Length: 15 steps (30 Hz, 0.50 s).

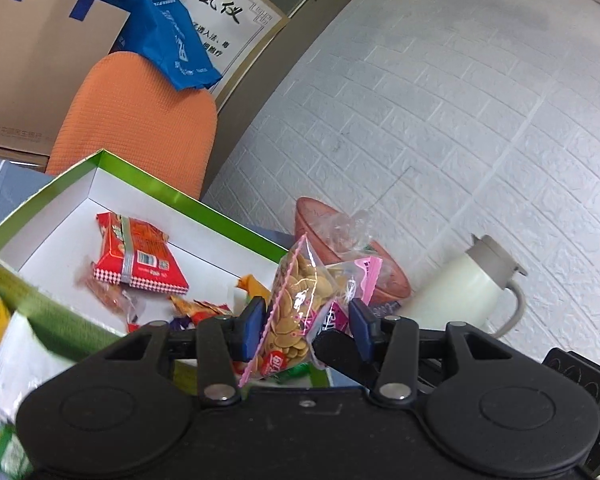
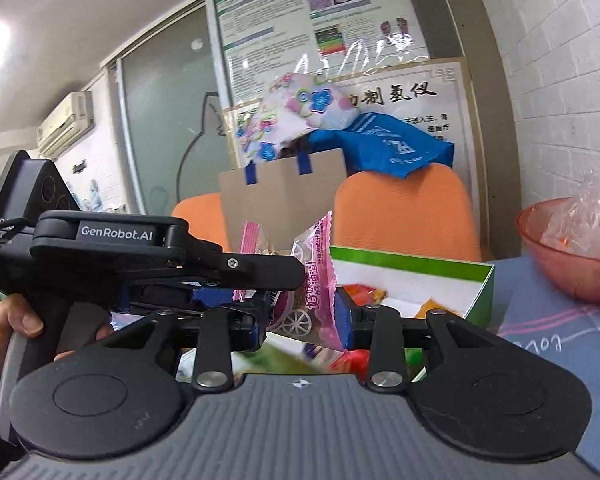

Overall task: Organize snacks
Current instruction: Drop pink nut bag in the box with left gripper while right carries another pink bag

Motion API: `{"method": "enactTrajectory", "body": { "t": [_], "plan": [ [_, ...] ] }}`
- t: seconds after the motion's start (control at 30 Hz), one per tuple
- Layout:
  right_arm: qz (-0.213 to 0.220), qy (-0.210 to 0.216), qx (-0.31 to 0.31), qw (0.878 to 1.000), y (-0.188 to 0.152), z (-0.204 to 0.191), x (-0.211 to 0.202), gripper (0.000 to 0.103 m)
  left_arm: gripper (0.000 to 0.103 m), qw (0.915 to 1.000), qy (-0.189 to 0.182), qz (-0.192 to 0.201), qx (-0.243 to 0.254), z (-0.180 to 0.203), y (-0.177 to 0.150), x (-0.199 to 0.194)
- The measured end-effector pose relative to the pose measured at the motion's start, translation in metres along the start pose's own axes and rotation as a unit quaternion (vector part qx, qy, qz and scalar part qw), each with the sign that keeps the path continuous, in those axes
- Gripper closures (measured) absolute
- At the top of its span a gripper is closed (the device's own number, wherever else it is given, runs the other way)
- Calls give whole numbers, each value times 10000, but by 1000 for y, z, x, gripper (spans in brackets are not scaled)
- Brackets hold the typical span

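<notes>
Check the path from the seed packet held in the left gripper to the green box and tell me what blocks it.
Nothing visible blocks it. The left gripper holds the seed packet just in front of the green box, whose top is open; the red packet inside leaves bare white floor.

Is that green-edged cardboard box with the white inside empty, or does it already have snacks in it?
Not empty. The green-edged cardboard box holds a red snack packet and a few smaller orange wrappers on its white floor; much floor is still bare.
</notes>
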State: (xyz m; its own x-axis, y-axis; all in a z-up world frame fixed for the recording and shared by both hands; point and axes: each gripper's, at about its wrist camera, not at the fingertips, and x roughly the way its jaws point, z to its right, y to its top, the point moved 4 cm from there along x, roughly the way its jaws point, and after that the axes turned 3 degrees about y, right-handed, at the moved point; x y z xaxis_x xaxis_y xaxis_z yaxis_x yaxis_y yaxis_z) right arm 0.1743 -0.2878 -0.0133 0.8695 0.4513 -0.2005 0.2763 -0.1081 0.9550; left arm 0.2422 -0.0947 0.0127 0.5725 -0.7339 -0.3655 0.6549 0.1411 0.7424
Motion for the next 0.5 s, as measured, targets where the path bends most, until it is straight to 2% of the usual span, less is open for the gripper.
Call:
{"method": "enactTrajectory", "body": {
  "t": [0.2, 0.23, 0.27, 0.3, 0.33, 0.37, 0.4, 0.5],
  "plan": [
    [-119, -54, 121, 9998, -7, 22, 26, 42, 40, 9995, 253, -141, 79, -17, 7, 28],
    [-144, -85, 123, 9998, -8, 23, 29, 42, 39, 9992, 344, -148, 110, -20, 7, 31],
    [-188, -125, 90, 9997, -11, 25, 34, 40, 31, 9984, 528, -140, 174, -22, 7, 34],
    [-245, -174, 25, 9995, -14, 26, 39, 33, 3, 9967, 772, -101, 240, -25, 6, 35],
    [-302, -308, -72, 9990, -17, 26, 44, 31, 0, 9938, 1070, -54, 297, -27, 5, 35],
    [-441, -488, -220, 9976, -21, 26, 49, 8, 0, 9895, 1406, 61, 330, -30, 4, 32],
    [-564, -686, -368, 9954, -24, 26, 53, 0, 0, 9867, 1571, 227, 363, -31, 3, 26],
    [-466, -943, -633, 9924, -26, 21, 39, 0, 0, 9897, 1346, 275, 390, -28, 0, 3]
  ]
}}
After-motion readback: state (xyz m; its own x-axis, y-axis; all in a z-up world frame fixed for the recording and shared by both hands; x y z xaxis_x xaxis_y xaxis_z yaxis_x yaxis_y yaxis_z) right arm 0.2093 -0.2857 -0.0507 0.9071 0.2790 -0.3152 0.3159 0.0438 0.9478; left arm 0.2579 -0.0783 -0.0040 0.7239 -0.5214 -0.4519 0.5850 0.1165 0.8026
